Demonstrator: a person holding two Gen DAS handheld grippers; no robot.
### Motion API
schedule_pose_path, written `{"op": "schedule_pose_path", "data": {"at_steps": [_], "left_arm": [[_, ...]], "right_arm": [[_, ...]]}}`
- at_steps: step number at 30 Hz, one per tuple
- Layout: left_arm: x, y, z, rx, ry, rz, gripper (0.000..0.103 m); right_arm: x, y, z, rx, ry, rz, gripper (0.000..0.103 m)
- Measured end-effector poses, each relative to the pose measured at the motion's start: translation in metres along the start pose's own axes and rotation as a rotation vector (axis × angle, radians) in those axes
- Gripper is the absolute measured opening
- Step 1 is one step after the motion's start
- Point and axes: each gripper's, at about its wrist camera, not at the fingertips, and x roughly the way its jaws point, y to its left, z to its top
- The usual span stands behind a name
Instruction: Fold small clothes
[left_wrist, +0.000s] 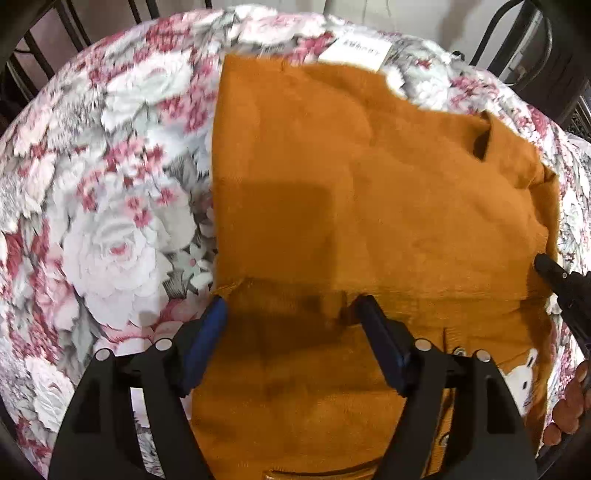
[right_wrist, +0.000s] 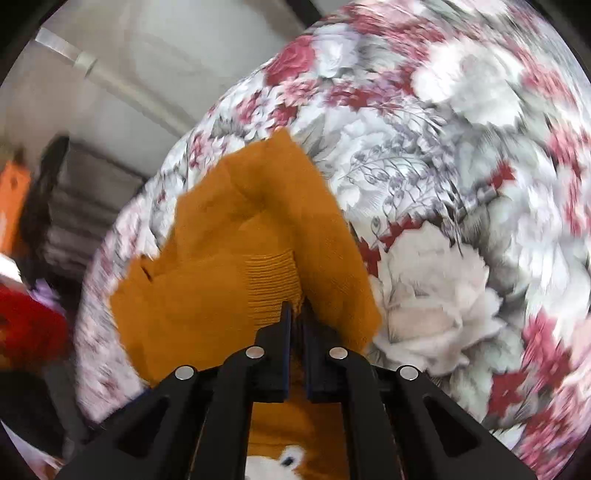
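An orange knitted sweater (left_wrist: 369, 206) with a white animal patch (left_wrist: 522, 380) lies on a floral tablecloth (left_wrist: 110, 206). My left gripper (left_wrist: 293, 306) is open, its blue-padded fingers over the sweater's near ribbed edge, holding nothing. My right gripper (right_wrist: 297, 314) is shut on the ribbed edge of the sweater (right_wrist: 236, 266), lifting a fold of it. Its black tip also shows in the left wrist view (left_wrist: 550, 269) at the sweater's right side.
A white label (left_wrist: 354, 51) lies at the far edge of the table. Dark chair frames (left_wrist: 535, 55) stand behind the table. Red and orange items (right_wrist: 26, 325) show off the table's left side in the right wrist view.
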Motion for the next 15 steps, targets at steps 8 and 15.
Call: {"op": "schedule_pose_path", "data": {"at_steps": [8,15], "left_arm": [[-0.013,0.027,0.016,-0.069,-0.062,0.028,0.072],[0.011,0.035,0.017,-0.088,0.018,0.092,0.079]], "right_arm": [[-0.034,0.018,0.012,-0.087,-0.125,0.056,0.011],[0.01,-0.009,0.0,0.085,0.071,0.042,0.003]]}}
